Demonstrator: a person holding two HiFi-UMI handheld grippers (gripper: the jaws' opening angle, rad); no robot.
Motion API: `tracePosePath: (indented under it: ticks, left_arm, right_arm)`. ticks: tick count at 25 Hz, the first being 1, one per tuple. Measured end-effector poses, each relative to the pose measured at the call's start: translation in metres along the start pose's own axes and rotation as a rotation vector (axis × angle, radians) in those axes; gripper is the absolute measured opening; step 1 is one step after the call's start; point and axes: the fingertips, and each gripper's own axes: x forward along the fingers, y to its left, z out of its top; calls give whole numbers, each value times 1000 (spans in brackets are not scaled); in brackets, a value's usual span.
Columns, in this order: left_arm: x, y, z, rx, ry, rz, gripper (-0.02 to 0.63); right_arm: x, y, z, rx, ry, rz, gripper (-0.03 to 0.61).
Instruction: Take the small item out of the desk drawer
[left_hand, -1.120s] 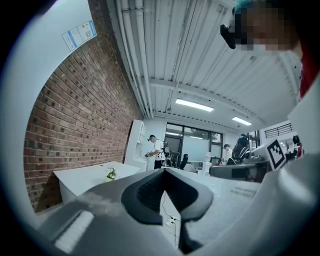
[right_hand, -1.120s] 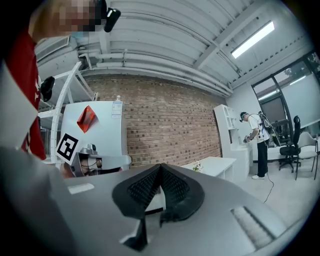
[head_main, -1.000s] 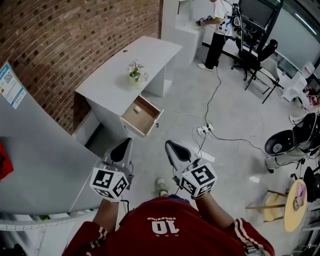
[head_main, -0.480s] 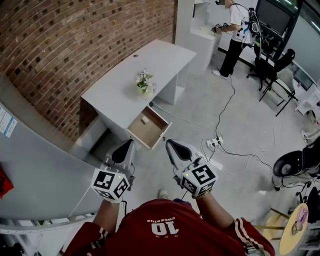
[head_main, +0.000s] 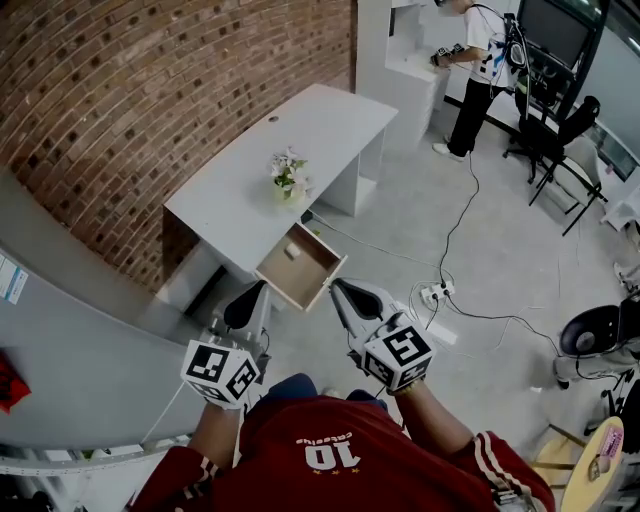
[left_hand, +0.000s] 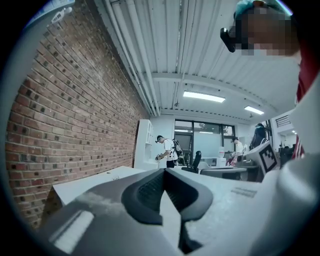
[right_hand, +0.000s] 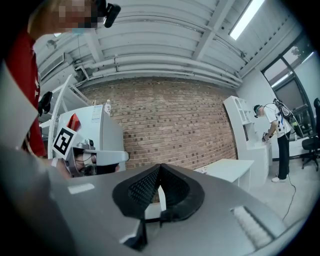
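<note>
1. Head view: the open drawer juts from the table's near long edge. A small pale item lies inside, toward the table end.
2. The left tongs and right tongs are both pressed shut and empty, well short of the drawer.
3. The item looks light and probably stiff, though it is too small to be sure. Pinching across its narrow sides from above seems best.

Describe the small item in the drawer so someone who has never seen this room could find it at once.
Along the brick wall stands a white desk with a small flowering plant on top. Its wooden drawer is pulled open near the plant, and the small item lies toward the drawer's desk end. It is a pale little block, the only thing visible in the drawer.
</note>
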Motion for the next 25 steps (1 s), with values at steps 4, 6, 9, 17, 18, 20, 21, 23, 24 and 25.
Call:
tracePosePath:
  ticks: [4, 6, 9, 17, 18, 20, 21, 23, 24, 25]
  left_arm:
    - [12, 3, 4, 10, -4, -17, 3]
    - [16, 5, 3, 6, -4, -28, 3]
    - [17, 10, 2, -2, 0, -36, 3]
    - [0, 43, 5, 8, 0, -69, 3]
    - [-3, 46, 5, 9, -2, -75, 3]
    - [-7, 53, 5, 8, -7, -79, 3]
    - [-8, 56, 5, 6, -8, -79, 3]
    - [-7, 62, 4, -6, -8, -78, 3]
    - [-6, 63, 3, -9, -5, -79, 3]
    - [-5, 64, 1, -10, -2, -79, 3]
  right_arm:
    - [6, -6, 4, -13, -4, -3, 0]
    - [10, -9, 3, -13, -5, -15, 0]
    - [15, -10, 0, -8, 1, -36, 0]
    - [42, 9, 0, -40, 9, -98, 2]
    - [44, 12, 0, -41, 6, -105, 2]
    - [47, 17, 1, -40, -3, -116, 2]
    - [49, 19, 1, -42, -4, -119, 2]
    - [52, 20, 1, -60, 0, -121, 3]
    - [54, 20, 0, -72, 5, -122, 26]
    - [55, 20, -1, -80, 10, -123, 40]
